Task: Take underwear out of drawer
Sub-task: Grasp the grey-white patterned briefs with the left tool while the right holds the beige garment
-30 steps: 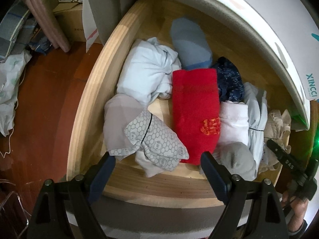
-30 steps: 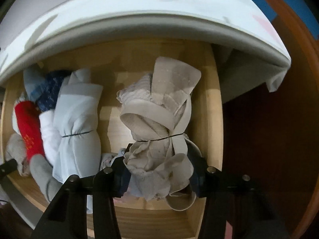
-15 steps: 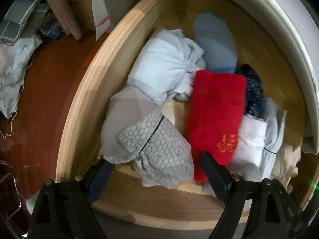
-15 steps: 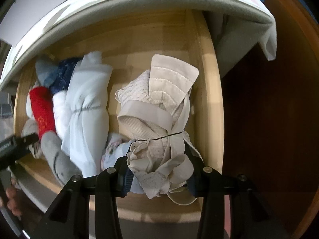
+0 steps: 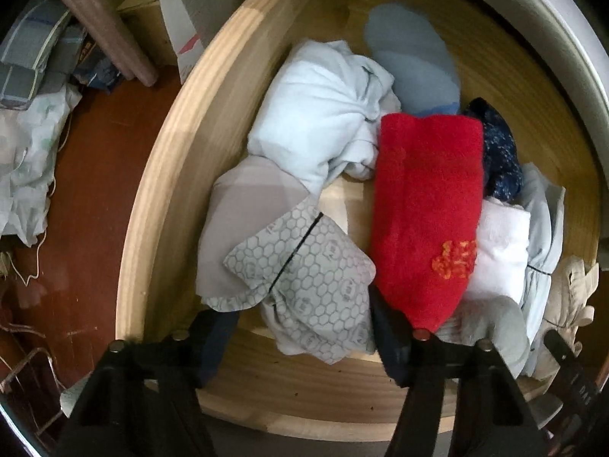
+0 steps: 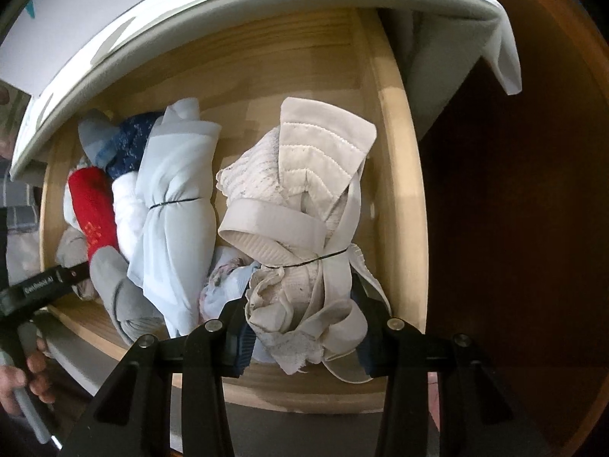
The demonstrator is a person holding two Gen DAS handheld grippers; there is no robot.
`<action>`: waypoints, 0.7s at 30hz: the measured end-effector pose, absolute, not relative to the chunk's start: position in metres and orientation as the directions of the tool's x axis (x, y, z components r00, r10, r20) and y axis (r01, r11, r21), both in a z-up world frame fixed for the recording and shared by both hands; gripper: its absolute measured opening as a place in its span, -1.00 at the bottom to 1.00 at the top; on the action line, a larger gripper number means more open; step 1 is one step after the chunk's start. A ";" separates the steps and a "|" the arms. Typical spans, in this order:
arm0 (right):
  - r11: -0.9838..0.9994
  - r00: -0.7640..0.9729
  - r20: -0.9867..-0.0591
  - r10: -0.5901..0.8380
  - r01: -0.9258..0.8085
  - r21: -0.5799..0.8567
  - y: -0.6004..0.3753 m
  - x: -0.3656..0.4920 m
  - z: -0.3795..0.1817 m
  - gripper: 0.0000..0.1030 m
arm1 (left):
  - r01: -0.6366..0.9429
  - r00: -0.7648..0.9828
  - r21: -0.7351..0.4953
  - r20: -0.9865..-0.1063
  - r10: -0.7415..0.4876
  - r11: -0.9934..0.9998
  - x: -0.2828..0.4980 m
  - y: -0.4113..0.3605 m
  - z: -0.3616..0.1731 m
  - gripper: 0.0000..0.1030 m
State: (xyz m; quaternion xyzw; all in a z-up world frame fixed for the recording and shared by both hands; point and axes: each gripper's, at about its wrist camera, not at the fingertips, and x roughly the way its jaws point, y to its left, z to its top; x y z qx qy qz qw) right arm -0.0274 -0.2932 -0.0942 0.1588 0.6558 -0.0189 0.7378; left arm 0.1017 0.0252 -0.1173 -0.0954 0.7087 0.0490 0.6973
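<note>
Nothing is out of the wooden drawer (image 5: 160, 205) yet; every bundle is lying inside it, so the task is only at the grasping stage. The right gripper (image 6: 300, 327) is clamping the near end of a beige bundle of underwear (image 6: 304, 228), tied round the middle with a thin dark band, which is resting at the right side of the drawer near its front wall; the pads are pressing on the cloth from both sides, though the bundle looks to be resting on the drawer floor and not lifted. The left gripper (image 5: 300, 339) is pointing down over the left part of the drawer, and its jaws are closing around the near end of a grey honeycomb-patterned bundle (image 5: 300, 266); the cloth is sitting between them, but whether the pads are pressing on it yet I cannot tell for sure, and they appear just short of it. Beside it, a red rolled piece (image 5: 426, 205), a pale blue bundle (image 5: 323, 114) and a dark blue piece (image 5: 498, 156) are waiting untouched. Finishing the left grasp and lifting both bundles clear of the front wall is what is left.
</note>
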 end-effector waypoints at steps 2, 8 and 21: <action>0.948 0.139 -0.973 0.182 0.239 0.211 -0.297 -0.031 -0.093 -0.23 | -0.193 -0.007 -0.076 -0.997 -0.078 0.978 0.096 0.020 -0.115 -0.02; 0.954 0.126 -0.979 0.163 0.231 0.189 -0.290 -0.027 -0.094 -0.23 | -0.167 0.007 -0.097 -0.995 -0.097 0.981 0.078 0.021 -0.104 -0.27; 0.957 0.108 -0.982 0.154 0.230 0.176 -0.277 -0.021 -0.102 -0.23 | -0.078 0.065 -0.139 -0.989 -0.134 0.987 0.062 0.011 -0.070 -0.40</action>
